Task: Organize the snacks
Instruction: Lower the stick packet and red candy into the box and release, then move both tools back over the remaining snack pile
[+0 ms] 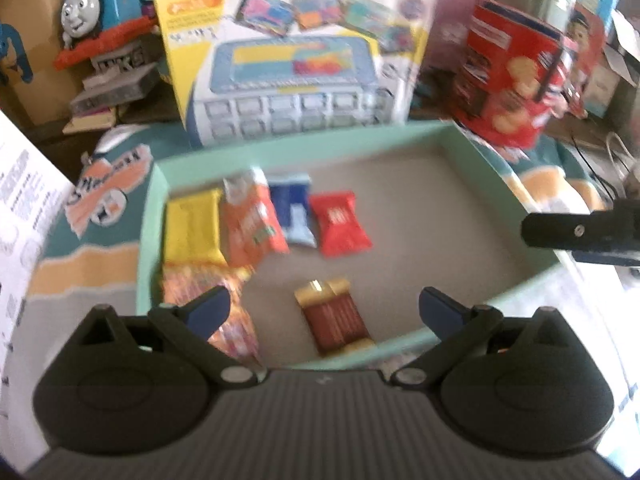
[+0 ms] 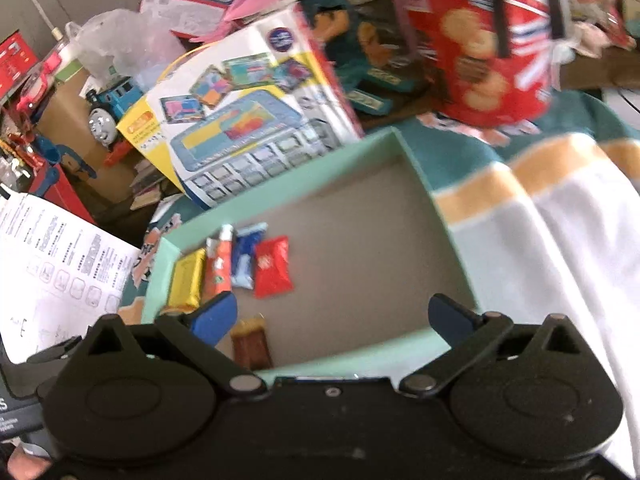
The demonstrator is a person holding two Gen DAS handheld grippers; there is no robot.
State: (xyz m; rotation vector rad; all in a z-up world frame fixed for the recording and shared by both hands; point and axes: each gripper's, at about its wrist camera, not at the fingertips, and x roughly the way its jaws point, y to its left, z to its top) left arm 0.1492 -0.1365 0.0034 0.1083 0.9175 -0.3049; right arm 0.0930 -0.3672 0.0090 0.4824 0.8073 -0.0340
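A shallow mint-green box with a grey floor holds several snack packets. A yellow one, an orange one, a blue one and a red one lie in a row at its left. A brown and gold bar lies near the front wall, and an orange patterned packet lies front left. My left gripper is open and empty above the brown bar. My right gripper is open and empty over the box's front.
A toy laptop carton stands behind the box, a red biscuit tin at the back right, a blue toy train at the back left. A printed sheet lies left. The striped cloth spreads right.
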